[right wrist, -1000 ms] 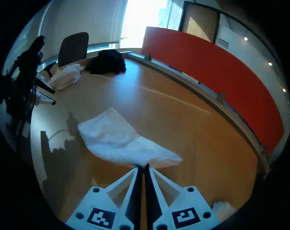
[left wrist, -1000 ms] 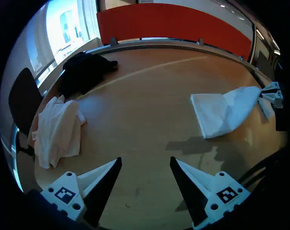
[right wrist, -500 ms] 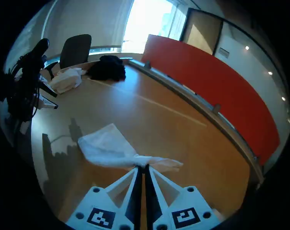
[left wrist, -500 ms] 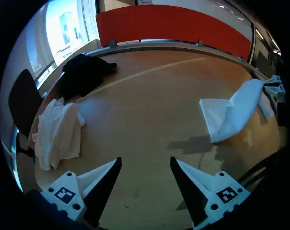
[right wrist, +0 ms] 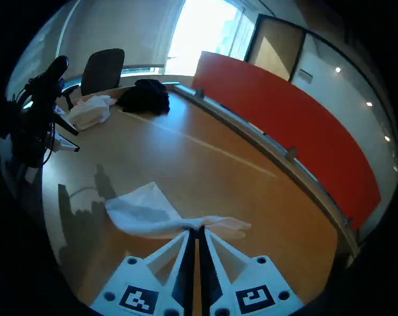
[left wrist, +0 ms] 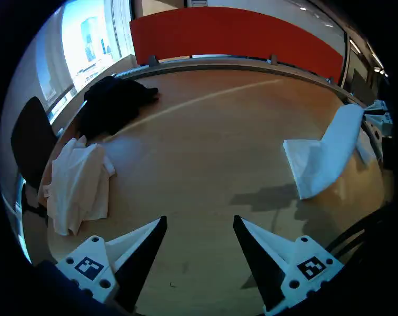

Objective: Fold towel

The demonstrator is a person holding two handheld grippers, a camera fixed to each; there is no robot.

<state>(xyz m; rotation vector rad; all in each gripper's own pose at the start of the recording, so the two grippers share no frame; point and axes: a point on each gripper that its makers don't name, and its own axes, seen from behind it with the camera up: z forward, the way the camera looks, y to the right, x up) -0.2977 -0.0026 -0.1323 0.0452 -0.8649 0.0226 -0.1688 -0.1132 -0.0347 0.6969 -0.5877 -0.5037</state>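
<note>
Scanning from the left in the left gripper view, I see a dark chair (left wrist: 30, 137) at the table's edge. Next comes a crumpled heap of white cloth (left wrist: 75, 184), and farther back a limp black garment (left wrist: 112, 102). The table (left wrist: 209, 147) is glossy wood with a pale line across it and a curved far edge. A smooth red panel (left wrist: 236, 31) stands behind that edge.

My left claw (left wrist: 199, 218) hangs over bare wood with its pointed white fingers spread wide and nothing between them.

Over to the right lies the towel (left wrist: 320, 158), white and soft. One part rests flat on the table as a rough rectangle. The rest rises as a narrowing band, up and to the right, to the right claw (left wrist: 380, 118) at the table's edge. This side-on look gives me the lift, and the towel's long axis runs along that slope.

The right gripper view gives me the pinch itself. The right claw has its two fingers pressed together on a gathered fold of the towel. From there the cloth fans out to the left and away, widening toward a flat corner on the wood. A short flap pokes out to the right of the tips. At this view's left edge I also see the left claw from the side, well apart from the towel.
</note>
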